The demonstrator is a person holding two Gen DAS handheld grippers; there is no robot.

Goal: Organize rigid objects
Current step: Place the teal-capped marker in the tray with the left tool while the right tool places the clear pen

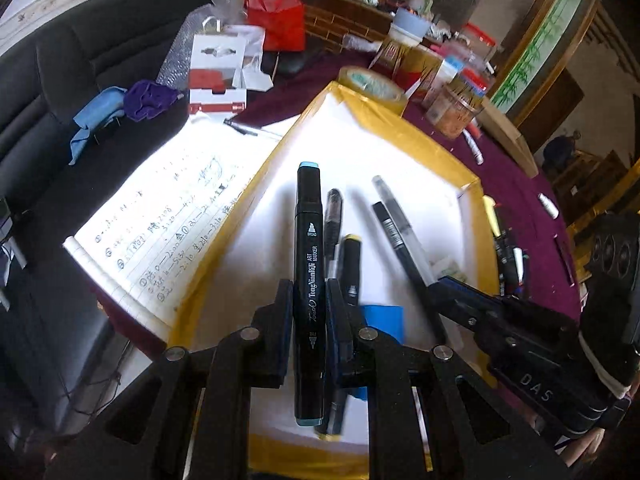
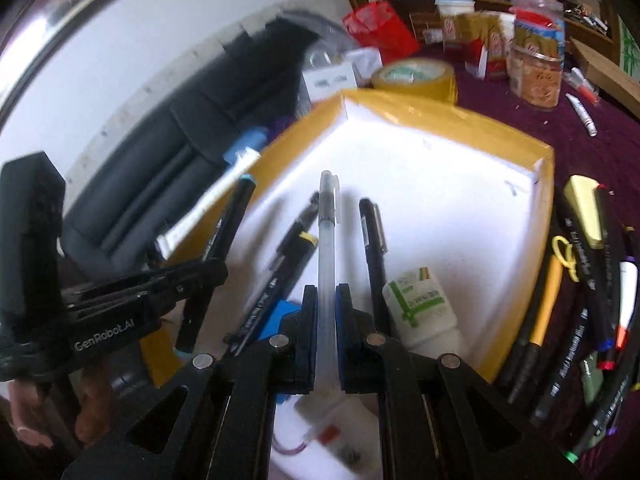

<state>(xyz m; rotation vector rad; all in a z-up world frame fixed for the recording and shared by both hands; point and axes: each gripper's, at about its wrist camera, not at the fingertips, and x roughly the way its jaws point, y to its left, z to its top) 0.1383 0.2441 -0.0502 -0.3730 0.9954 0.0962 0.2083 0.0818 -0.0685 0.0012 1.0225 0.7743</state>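
Nearest in the left wrist view, the left gripper [image 1: 309, 312] is clenched around a black art marker [image 1: 308, 280] with pale blue end caps, held lengthwise between the jaws above the white floor of a yellow-taped tray [image 1: 404, 128]. In the right wrist view, the right gripper [image 2: 327, 300] is clamped on a clear pen [image 2: 327, 240], which points forward over the same tray [image 2: 440, 120]. Both items are judged to be carried toward the tray and not yet set down. Already lying in the tray are a yellow-capped marker [image 2: 286, 268], a black pen [image 2: 374, 248], a small white bottle with a green label [image 2: 424, 312] and a blue piece [image 1: 382, 320] near the front edge, so part of the sorting appears done. Just outside the tray's right wall, a cluster of loose markers [image 2: 580, 300] is seen on the purple tablecloth [image 2: 600, 152], and these are judged to be what remains. To the left of the tray an open notebook with handwriting [image 1: 168, 216] is spread out. Beyond the tray's far corner a roll of tape [image 2: 416, 76] rests close to the rim, with a clear jar [image 2: 536, 76], small cartons and a red bag [image 1: 276, 16] farther back. Free floor in the tray is narrowed by the pens already lying there, which is judged the main obstacle to placing more. A black sofa [image 1: 60, 80] fills the far left.
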